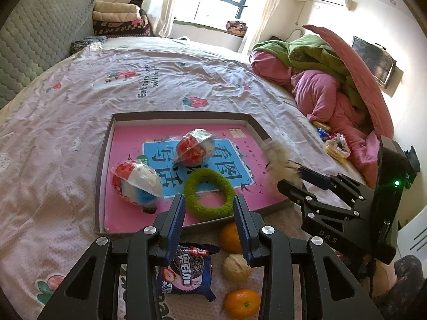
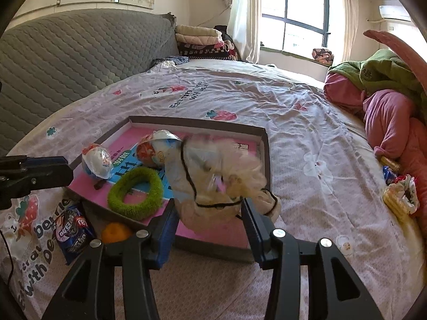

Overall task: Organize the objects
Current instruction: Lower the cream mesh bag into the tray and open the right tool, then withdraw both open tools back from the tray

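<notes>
A shallow tray (image 1: 104,160) (image 2: 186,122) with a pink liner lies on the bed. In it are two foil-wrapped toy eggs (image 1: 194,148) (image 1: 136,184) and a green fuzzy ring (image 1: 226,184) (image 2: 154,184). My left gripper (image 1: 209,205) hangs open and empty over the tray's near edge. My right gripper (image 2: 209,208) (image 1: 292,177) is open above the tray's right side. A bagged fluffy cream toy (image 2: 213,170) (image 1: 276,154) sits blurred and loose between its jaws. On the sheet before the tray lie a cookie packet (image 1: 186,272), two oranges (image 1: 230,237) (image 1: 241,302) and a walnut (image 1: 236,268).
Pink and green bedding (image 1: 320,93) is heaped along the bed's right side, with a scrunchie (image 2: 403,194) and small snack packs beside it. A grey padded headboard (image 2: 66,53) stands at the left, with folded blankets (image 2: 200,40) behind it. A window fills the far wall.
</notes>
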`<state>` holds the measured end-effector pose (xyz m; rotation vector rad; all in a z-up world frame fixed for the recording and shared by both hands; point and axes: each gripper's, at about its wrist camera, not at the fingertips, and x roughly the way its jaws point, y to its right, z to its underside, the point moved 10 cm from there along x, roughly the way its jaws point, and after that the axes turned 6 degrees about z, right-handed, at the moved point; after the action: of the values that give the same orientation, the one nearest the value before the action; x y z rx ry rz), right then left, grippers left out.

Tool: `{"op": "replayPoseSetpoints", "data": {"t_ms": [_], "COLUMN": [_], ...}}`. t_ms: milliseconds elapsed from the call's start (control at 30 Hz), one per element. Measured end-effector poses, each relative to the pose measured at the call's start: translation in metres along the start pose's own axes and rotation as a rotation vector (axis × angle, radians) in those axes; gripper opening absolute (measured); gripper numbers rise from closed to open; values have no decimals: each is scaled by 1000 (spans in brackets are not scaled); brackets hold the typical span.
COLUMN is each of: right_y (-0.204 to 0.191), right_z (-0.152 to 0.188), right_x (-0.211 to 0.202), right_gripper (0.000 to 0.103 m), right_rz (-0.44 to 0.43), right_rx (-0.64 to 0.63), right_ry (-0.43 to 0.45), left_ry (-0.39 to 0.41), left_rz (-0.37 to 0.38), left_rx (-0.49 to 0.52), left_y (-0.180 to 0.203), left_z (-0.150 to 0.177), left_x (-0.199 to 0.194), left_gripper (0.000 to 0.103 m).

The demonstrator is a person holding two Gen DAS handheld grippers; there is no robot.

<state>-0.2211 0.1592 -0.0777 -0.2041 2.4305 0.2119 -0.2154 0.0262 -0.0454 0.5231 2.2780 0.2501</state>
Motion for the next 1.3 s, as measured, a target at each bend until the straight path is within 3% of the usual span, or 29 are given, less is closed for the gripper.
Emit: {"op": "replayPoseSetpoints", "data": {"t_ms": [267, 567, 700, 1300], "right_y": [5, 5, 1, -18], "right_z": [-8, -20, -23, -28], "right_x": [-5, -26, -36, -58], "right_gripper": [55, 55, 60, 60], "right_rz": [12, 4, 2, -3], "right_rx": [8, 24, 31, 53], "right_ry": [23, 69, 88, 95], "left_ry": [-3, 12, 30, 75], "left_rz": [4, 3, -6, -77], "left_rx": [0, 4, 3, 17], "left_y": [1, 3, 2, -8], "left_z": [1, -2, -5, 2], "left_x": [0, -6, -11, -38], "left_gripper": [38, 38, 61, 69]}}
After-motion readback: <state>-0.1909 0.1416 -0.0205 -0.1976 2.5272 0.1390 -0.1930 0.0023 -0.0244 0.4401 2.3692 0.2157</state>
